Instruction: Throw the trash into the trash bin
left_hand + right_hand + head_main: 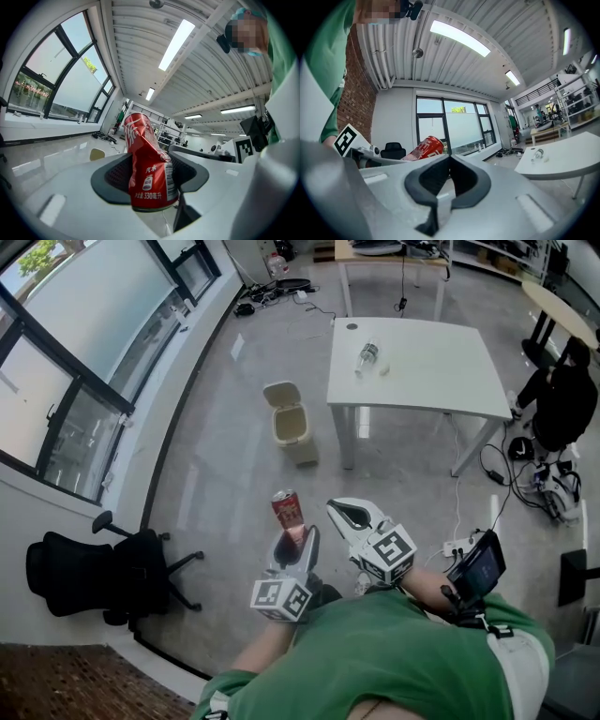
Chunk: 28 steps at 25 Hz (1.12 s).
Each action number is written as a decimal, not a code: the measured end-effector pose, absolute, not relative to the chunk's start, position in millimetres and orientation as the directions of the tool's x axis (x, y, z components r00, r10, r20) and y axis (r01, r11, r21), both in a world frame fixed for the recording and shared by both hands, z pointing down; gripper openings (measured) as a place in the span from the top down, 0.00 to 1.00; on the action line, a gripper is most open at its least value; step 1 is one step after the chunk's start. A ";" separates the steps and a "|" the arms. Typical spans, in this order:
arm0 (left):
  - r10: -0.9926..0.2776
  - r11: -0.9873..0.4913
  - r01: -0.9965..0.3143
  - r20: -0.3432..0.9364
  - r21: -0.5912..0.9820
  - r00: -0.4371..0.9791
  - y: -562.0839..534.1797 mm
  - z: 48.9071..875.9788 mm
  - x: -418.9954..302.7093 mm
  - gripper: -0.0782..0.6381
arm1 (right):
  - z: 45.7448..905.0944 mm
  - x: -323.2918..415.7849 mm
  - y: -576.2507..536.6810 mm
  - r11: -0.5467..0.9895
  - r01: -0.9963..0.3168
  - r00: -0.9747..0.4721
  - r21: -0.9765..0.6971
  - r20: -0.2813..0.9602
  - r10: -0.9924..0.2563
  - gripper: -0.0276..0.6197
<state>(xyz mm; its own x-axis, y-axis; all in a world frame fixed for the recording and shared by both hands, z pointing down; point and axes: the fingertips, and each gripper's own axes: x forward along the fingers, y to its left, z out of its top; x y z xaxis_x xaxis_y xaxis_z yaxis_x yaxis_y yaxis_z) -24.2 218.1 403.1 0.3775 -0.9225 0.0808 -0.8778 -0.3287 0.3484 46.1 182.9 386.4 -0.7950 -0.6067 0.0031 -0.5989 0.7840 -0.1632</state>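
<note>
Green shirt (394,643); white left gripper (294,536), right gripper (339,509).

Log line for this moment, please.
left gripper: shut on crushed red drink can | right gripper: jaws together, empty | beige plastic trash bin: lid up, beside white table

Can (423,147): lower end hidden behind jaws of right gripper (449,158), centre-left; obj. (383,369) beside bottle (366,356), upper centre, too small to ID.

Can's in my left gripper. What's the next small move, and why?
Probably carry the left gripper forward toward the bin. Its jaws are clamped on the can, and the bin stands open on the floor ahead, beside the table, with the can not yet over it.
</note>
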 end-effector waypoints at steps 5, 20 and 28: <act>-0.918 -0.340 -0.879 0.086 0.335 0.388 198.2 403.7 -25.6 0.55 | 388.7 46.4 165.2 0.773 -0.612 -0.784 -0.168 0.000 -0.621 0.95; -0.895 -0.387 -0.835 0.057 0.391 0.442 93.7 407.6 -76.1 0.55 | 386.4 3.9 64.4 0.711 -0.693 -0.719 -0.123 0.044 -0.693 0.95; -0.882 -0.412 -0.817 0.047 0.404 0.468 34.8 403.0 -130.0 0.55 | 383.8 -48.2 11.8 0.686 -0.719 -0.694 -0.107 0.059 -0.718 0.95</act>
<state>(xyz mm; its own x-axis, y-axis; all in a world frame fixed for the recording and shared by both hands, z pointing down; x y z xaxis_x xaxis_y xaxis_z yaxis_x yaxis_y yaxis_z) -130.0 34.8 403.0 0.4680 -0.8825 0.0469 -0.8171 -0.4118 0.4035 -48.2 11.8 383.8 -0.6936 -0.7179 0.0587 -0.7194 0.6862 -0.1075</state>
